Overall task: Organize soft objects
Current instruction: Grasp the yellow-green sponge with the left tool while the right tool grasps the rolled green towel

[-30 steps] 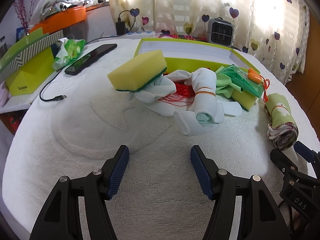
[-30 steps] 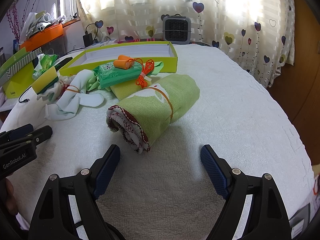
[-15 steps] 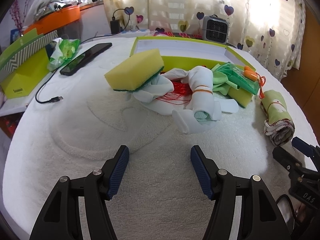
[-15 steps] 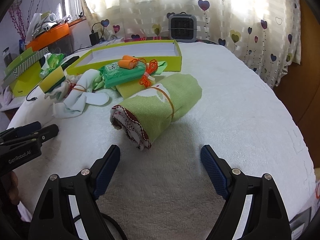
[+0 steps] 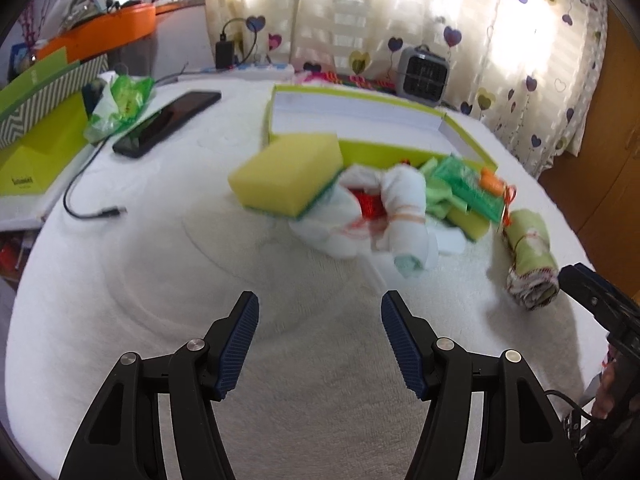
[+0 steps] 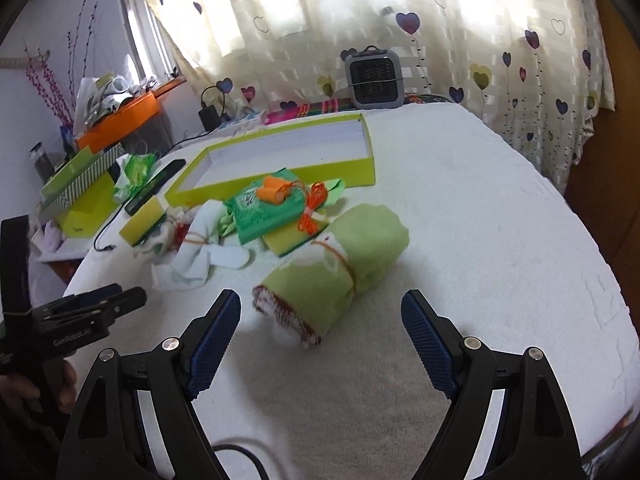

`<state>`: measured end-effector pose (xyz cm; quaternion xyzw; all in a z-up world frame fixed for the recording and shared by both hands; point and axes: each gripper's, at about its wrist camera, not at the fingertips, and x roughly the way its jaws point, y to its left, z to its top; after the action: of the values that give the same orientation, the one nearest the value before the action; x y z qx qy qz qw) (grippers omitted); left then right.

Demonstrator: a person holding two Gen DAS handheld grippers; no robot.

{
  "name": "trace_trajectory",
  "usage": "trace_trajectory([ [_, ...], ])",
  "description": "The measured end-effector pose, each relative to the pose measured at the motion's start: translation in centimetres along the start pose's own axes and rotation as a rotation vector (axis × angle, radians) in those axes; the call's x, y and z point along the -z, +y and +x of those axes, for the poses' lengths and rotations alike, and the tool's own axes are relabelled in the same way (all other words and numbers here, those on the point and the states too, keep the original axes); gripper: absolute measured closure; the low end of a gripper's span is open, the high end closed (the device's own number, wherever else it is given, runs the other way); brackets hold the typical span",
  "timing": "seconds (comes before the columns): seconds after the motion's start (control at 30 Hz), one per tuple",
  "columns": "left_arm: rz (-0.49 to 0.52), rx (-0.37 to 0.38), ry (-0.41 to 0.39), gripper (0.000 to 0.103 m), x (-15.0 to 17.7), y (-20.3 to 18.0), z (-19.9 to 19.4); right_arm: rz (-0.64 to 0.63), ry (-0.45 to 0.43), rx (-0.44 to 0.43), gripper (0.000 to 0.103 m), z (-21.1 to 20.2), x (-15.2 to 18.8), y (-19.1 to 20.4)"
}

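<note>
A pile of soft things lies on the white towel-covered table. A yellow sponge (image 5: 288, 174) rests on white rolled socks (image 5: 400, 204). A green packet (image 6: 264, 208) carries orange earplugs (image 6: 274, 193) on a cord. A rolled green cloth (image 6: 340, 264) with a rubber band lies just ahead of my right gripper (image 6: 320, 312), which is open and empty. The cloth also shows in the left wrist view (image 5: 530, 256). My left gripper (image 5: 318, 312) is open and empty, short of the pile. An empty lime-green box (image 6: 288, 148) stands behind the pile.
A black phone (image 5: 168, 122) and a cable (image 5: 86, 208) lie at the left, beside a green bag (image 5: 120, 104) and green boxes (image 5: 36, 136). A small grey heater (image 6: 374, 78) stands at the back by the curtain. The table edge drops off at the right.
Both grippers have pulled back and risen a little, so the pile and the rolled cloth look smaller and farther. Nothing on the table has moved.
</note>
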<state>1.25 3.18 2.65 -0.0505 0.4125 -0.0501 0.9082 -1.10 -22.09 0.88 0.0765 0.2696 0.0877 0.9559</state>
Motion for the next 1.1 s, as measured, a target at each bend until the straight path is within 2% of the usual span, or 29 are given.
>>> trace_trajectory([
  [0.27, -0.025, 0.01, -0.078, 0.04, -4.4, 2.4, -0.7, 0.048, 0.02, 0.009, 0.02, 1.3, -2.2, -0.8],
  [0.43, -0.02, 0.011, -0.047, 0.04, -6.0, 3.3, 0.9, 0.084, 0.049, 0.017, 0.02, 2.4, -2.3, -1.3],
  [0.53, 0.042, 0.017, -0.047, 0.04, -6.4, 2.9, 1.5, 0.116, 0.051, 0.022, 0.02, 2.8, -2.5, -1.7],
  [0.63, 0.078, 0.029, -0.002, 0.04, -6.6, 2.5, 2.7, 0.148, 0.067, 0.033, 0.02, 3.4, -2.7, -2.0],
  [0.83, 0.061, 0.049, 0.016, 0.04, -6.9, 2.7, 3.6, 0.156, 0.113, 0.038, 0.02, 4.6, -2.6, -2.0],
  [1.1, 0.008, 0.068, 0.011, 0.04, -7.7, 3.4, 3.8, 0.156, 0.125, 0.039, 0.02, 5.1, -2.6, -1.9],
])
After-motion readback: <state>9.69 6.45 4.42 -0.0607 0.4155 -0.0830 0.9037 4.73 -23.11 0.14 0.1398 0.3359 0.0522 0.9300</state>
